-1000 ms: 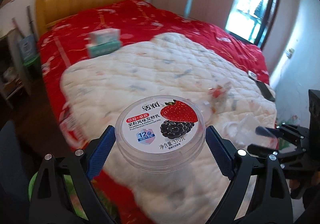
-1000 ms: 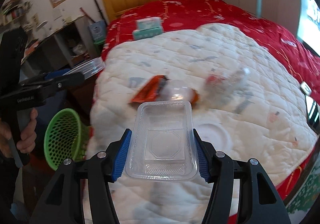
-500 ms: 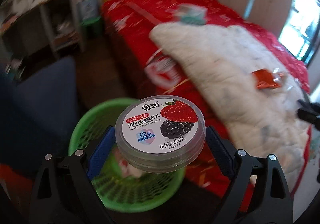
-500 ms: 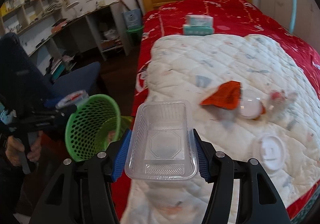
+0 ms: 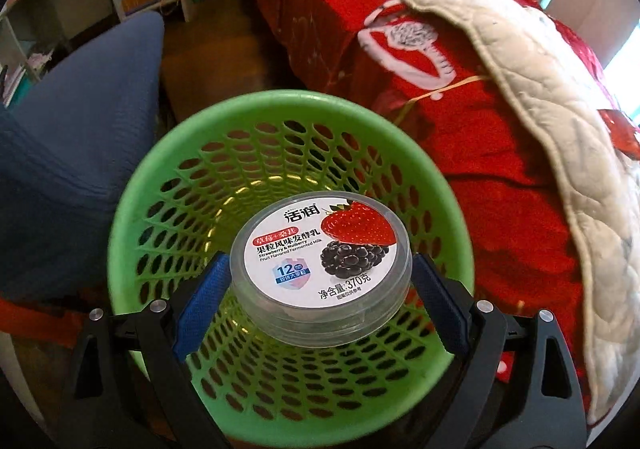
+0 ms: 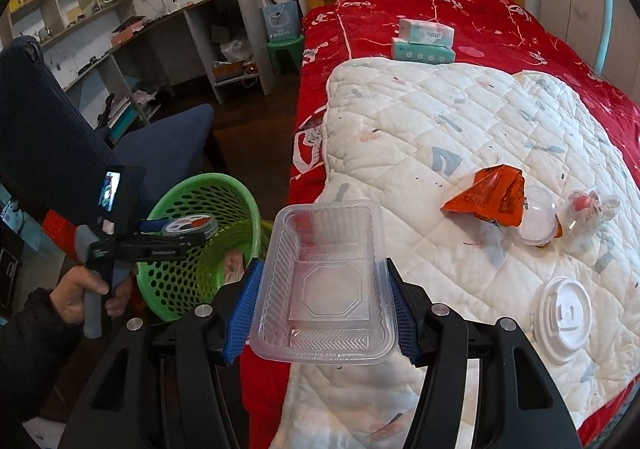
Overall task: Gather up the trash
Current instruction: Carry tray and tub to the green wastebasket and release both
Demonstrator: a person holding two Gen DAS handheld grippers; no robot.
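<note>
Green mesh basket (image 6: 200, 241), round, perforated wall, on the floor between a blue chair (image 6: 160, 145) and the bed (image 6: 460, 13); a scrap of earlier trash shows through its far wall. Seen from the left wrist, the basket (image 5: 160, 177) fills the lower middle of the view.

Left gripper (image 5: 320, 281): blue pads pressed on both sides of a clear round yogurt lid (image 5: 320, 261), strawberry and mulberry label facing up. Lid is held over the basket's open mouth, clear of its rim. In the right wrist view the same gripper (image 6: 176, 233) sits above the basket with the lid (image 6: 192, 227) level; a hand (image 6: 84, 289) in a dark sleeve holds its grip.

Right gripper (image 6: 320, 309): partly closed, blue pads clamped on the long sides of a clear rectangular tray (image 6: 324, 281), open side up, empty. Tray hangs over the bed's near edge, just right of the basket.

White quilt (image 6: 460, 129) spread on the red bed. On it, right of the tray: crumpled orange wrapper (image 6: 488, 195), touching a clear dome lid (image 6: 536, 221); beside that, a crumpled clear wrapper (image 6: 588, 209) with a red spot; nearer the camera, a white cup lid (image 6: 564, 313), flat, apart from the others.

Two tissue packs (image 6: 424, 43), stacked, on the red cover beyond the quilt.
</note>
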